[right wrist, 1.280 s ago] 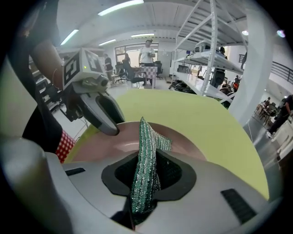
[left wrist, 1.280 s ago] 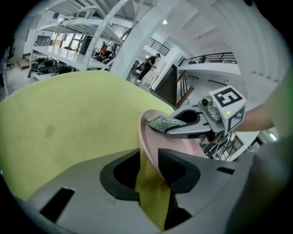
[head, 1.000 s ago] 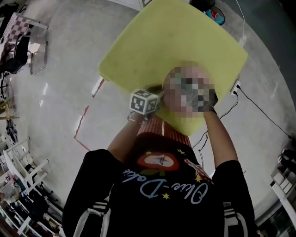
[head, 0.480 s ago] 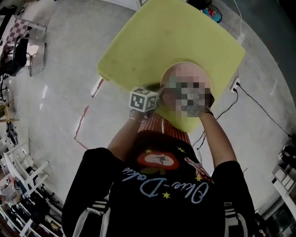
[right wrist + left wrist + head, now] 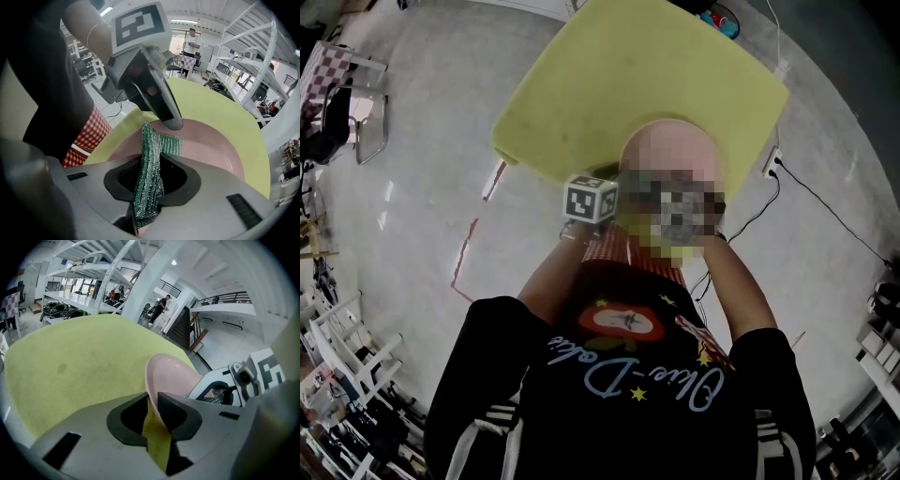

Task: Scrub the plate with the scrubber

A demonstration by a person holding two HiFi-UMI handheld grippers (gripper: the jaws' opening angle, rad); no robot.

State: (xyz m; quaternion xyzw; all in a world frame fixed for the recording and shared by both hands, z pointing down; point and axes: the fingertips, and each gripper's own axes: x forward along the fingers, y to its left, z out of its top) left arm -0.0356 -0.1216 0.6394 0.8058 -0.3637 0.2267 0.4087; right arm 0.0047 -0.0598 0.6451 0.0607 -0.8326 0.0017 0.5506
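Pink plate [image 5: 172, 376] in just-closing left tool [image 5: 152, 403]; right tool [image 5: 149, 165] pinches scrubber [image 5: 167, 143].

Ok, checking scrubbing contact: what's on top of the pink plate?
The green scrubber, gripped by the right hand-held gripper, rests on the plate. The left hand-held gripper, jaws just closing, pinches its rim. The plate's surface beneath the scrubber is covered.

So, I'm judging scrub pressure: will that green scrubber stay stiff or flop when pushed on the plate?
Probably floppy: the scrubber folds over beyond the right gripper. Its coarse mesh looks light and likely grips rather than slides.
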